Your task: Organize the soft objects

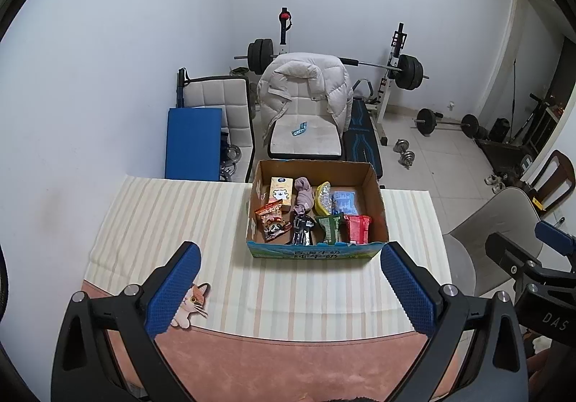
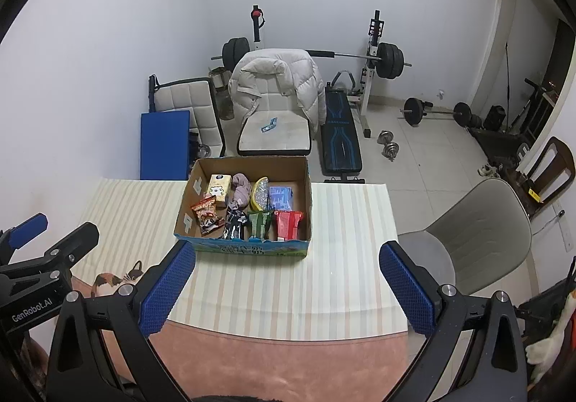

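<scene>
An open cardboard box (image 1: 378, 202) (image 2: 181, 209) stands at the table's far edge. Inside lie a pinkish sock (image 1: 303, 195) (image 2: 242, 194), a yellow tissue pack (image 1: 280, 192) (image 2: 218, 189), a blue pack (image 1: 344, 202) (image 2: 280, 198), a yellow-rimmed pouch (image 1: 323, 198) (image 2: 261, 194), a red packet (image 1: 357, 229) (image 2: 287, 224), a green packet (image 1: 329, 227) (image 2: 260, 224) and an orange snack bag (image 1: 272, 220) (image 2: 208, 215). My left gripper (image 1: 291, 290) is open and empty, hanging above the striped cloth (image 1: 162, 222) in front of the box. My right gripper (image 2: 288, 288) is open and empty beside it.
A cat-shaped patch (image 1: 190, 305) (image 2: 108, 281) lies at the cloth's near left. The table has a pink cover (image 1: 288, 362) near me. A grey chair (image 2: 478, 236) stands to the right. Behind the table are a chair with a puffy jacket (image 1: 306, 89) and a weight bench (image 2: 340, 135).
</scene>
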The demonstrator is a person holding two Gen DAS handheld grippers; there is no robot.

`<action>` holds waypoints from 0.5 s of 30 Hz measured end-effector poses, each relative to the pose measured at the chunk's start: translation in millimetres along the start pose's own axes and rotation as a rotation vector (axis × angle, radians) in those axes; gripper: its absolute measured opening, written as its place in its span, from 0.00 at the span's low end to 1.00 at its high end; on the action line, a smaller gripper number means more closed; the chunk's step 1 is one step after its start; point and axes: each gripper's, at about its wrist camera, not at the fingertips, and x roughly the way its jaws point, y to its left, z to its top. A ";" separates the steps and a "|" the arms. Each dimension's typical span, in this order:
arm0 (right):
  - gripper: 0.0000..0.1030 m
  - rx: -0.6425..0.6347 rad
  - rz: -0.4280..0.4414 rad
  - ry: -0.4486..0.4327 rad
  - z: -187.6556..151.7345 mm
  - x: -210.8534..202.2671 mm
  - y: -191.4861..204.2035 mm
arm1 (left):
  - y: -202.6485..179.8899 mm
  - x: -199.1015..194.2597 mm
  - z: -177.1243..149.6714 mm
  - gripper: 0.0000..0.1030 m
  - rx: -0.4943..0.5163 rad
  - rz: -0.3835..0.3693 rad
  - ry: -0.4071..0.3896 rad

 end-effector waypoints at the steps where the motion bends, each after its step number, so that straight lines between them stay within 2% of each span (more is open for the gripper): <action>1: 1.00 0.002 -0.001 0.001 0.9 -0.6 -2.5 | -0.6 -0.3 0.6 1.00 0.001 0.000 -0.001; 15: 1.00 -0.003 -0.002 -0.013 0.5 2.4 -5.7 | -0.7 0.2 -0.2 1.00 0.000 -0.002 -0.003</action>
